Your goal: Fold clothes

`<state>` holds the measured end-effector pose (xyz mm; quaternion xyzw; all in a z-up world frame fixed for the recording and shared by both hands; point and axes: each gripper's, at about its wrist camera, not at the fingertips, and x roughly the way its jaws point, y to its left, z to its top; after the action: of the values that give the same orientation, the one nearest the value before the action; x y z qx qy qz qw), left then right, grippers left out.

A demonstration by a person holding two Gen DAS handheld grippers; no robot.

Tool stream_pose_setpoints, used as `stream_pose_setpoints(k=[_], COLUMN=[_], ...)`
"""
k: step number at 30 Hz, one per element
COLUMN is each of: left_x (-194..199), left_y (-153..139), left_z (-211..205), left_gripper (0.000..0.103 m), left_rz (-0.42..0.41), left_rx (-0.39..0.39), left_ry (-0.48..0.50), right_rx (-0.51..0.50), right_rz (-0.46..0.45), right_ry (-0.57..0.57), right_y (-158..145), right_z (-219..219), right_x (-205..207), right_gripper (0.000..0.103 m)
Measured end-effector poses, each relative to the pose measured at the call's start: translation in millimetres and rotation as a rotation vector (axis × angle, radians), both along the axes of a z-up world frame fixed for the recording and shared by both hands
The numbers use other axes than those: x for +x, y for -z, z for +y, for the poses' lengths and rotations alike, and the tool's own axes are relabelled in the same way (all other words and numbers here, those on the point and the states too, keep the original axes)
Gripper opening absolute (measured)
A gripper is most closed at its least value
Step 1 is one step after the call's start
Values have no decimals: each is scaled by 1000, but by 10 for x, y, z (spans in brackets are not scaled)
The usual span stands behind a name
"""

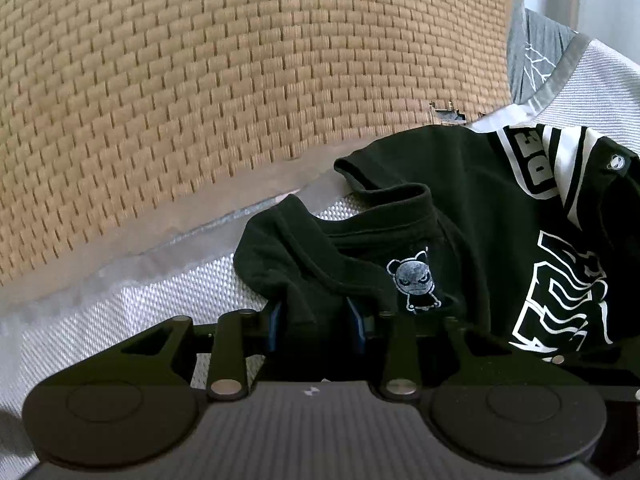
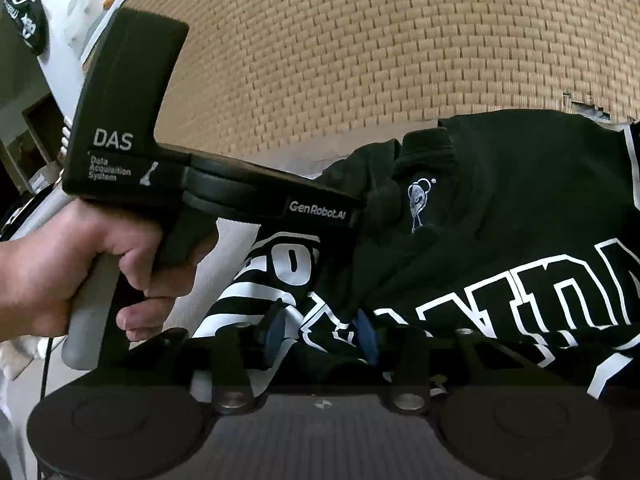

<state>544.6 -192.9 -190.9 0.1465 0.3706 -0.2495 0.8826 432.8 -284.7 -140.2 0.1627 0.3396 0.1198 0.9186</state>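
Observation:
A black T-shirt [image 1: 472,200] with big white lettering and a small panda print lies crumpled on a white textured cover [image 1: 152,308]. My left gripper [image 1: 315,320] is shut on a bunch of the fabric just below the collar. The right wrist view shows it from the side, its tip [image 2: 360,216] buried in the shirt [image 2: 500,200] by the panda print, with a person's hand [image 2: 60,268] on the handle. My right gripper [image 2: 320,330] has a fold of the printed front between its blue pads [image 2: 366,338], and both pads touch the cloth.
A tan woven mat [image 1: 200,80] covers the surface beyond the shirt and shows a small torn spot [image 1: 446,114] at its edge. A grey garment [image 1: 534,52] lies at the far right. At the left of the right wrist view stand white furniture and another dark printed item [image 2: 24,12].

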Motion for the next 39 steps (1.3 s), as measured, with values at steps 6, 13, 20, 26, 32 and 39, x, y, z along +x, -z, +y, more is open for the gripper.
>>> stream_pose_setpoints(k=[6, 13, 20, 26, 32, 39], left_x=[97, 193, 252, 254, 135, -257], left_y=[-27, -21, -35, -55, -155, -379], left_z=[-31, -55, -64, 1, 171, 507], left_gripper=[35, 35, 35, 36, 37, 37], left_rz=[-16, -34, -68, -88, -114, -137], left_rx=[14, 36, 57, 52, 66, 33], left_ry=[21, 40, 48, 28, 9, -34], right_rx=[26, 36, 36, 41, 34, 50], right_rz=[-11, -25, -50, -54, -57, -17], right_ry=[46, 84, 129, 163, 186, 177], right_y=[17, 21, 28, 32, 40, -13], right_z=[12, 50, 108, 137, 171, 112], right_x=[131, 209, 240, 271, 233, 186], right_gripper=[40, 40, 39, 38, 38, 40])
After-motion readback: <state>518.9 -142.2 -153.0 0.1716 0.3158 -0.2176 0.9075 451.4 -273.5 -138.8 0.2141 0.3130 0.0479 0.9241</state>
